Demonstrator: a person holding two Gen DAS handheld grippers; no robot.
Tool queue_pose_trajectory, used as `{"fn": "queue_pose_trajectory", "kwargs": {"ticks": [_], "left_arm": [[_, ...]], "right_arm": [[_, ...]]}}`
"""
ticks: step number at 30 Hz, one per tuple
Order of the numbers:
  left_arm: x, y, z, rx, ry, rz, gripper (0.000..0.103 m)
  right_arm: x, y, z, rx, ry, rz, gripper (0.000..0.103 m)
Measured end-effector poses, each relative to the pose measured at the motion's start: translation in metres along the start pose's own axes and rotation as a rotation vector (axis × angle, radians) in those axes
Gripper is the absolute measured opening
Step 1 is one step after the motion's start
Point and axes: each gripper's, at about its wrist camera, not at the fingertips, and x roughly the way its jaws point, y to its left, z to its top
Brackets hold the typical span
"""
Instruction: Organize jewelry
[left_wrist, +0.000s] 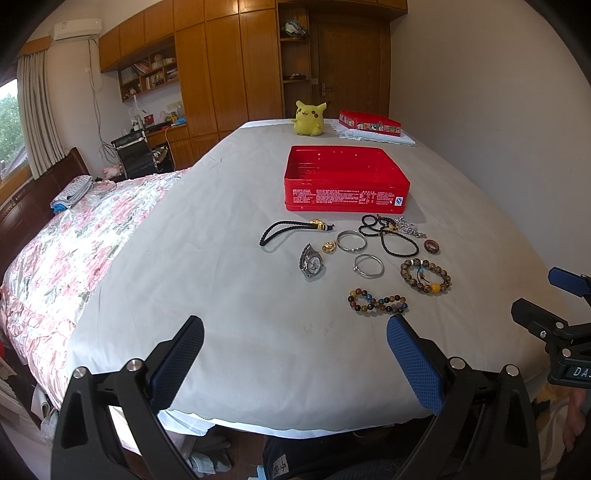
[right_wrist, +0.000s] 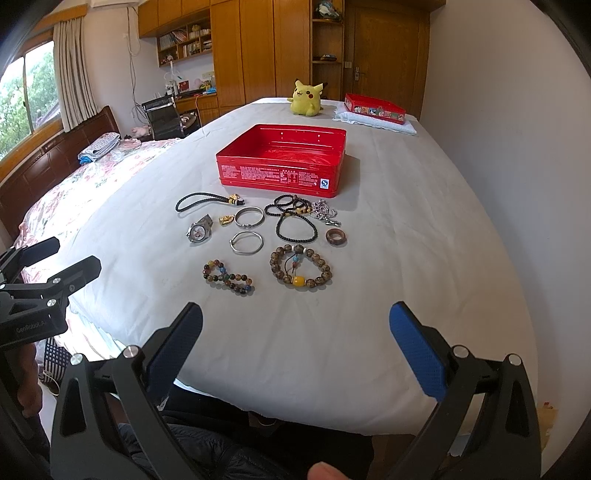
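Observation:
An open, empty red tin (left_wrist: 346, 184) (right_wrist: 282, 166) stands on the white sheet. In front of it lie a black cord with a gold charm (left_wrist: 291, 229), a watch (left_wrist: 312, 261) (right_wrist: 199, 230), two silver bangles (left_wrist: 368, 265) (right_wrist: 246, 242), black bead strings (left_wrist: 391, 232) (right_wrist: 295, 218), a brown ring (left_wrist: 431, 246) (right_wrist: 336, 236), a large brown bead bracelet (left_wrist: 425, 276) (right_wrist: 301, 267) and a multicoloured bead bracelet (left_wrist: 376, 301) (right_wrist: 229, 277). My left gripper (left_wrist: 295, 354) and right gripper (right_wrist: 295, 343) are both open and empty, hovering near the bed's front edge, short of the jewelry.
A yellow plush toy (left_wrist: 309, 118) (right_wrist: 306, 98) and a red lid (left_wrist: 369, 123) on a white towel sit at the far end. A floral quilt (left_wrist: 74, 240) covers the bed's left side. A white wall runs along the right.

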Motion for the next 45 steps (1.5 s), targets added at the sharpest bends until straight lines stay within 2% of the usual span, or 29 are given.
{"fn": "queue_pose_trajectory", "kwargs": {"ticks": [19,22,24,29,33,37,45], "left_arm": [[0.008,0.002,0.002,-0.01,0.009,-0.022,0.099],[0.012,0.002,0.0,-0.009,0.023,-0.065,0.099],[0.015,0.0,-0.001,0.008,0.022,-0.076,0.099],[0.031,-0.01,-0.003,0.064,0.027,-0.048,0.099],[0.051,-0.013,-0.002,0.066,0.086,-0.11,0.099],[0.06,-0.02,0.0,0.077,0.078,-0.139,0.099],[0.081,-0.023,0.006,0.042,0.116,-0.206,0.098]], "right_arm": [[0.003,0.001,0.0,-0.002,0.012,0.013,0.1],[0.003,0.003,0.001,-0.01,0.009,0.029,0.1],[0.007,0.003,0.001,-0.016,0.007,0.036,0.1],[0.017,0.003,0.002,-0.037,0.003,0.058,0.1],[0.027,-0.003,0.006,-0.036,-0.004,0.088,0.1],[0.046,-0.015,0.009,-0.008,0.031,0.118,0.1],[0.073,-0.029,0.014,0.026,0.078,0.173,0.1]]}}
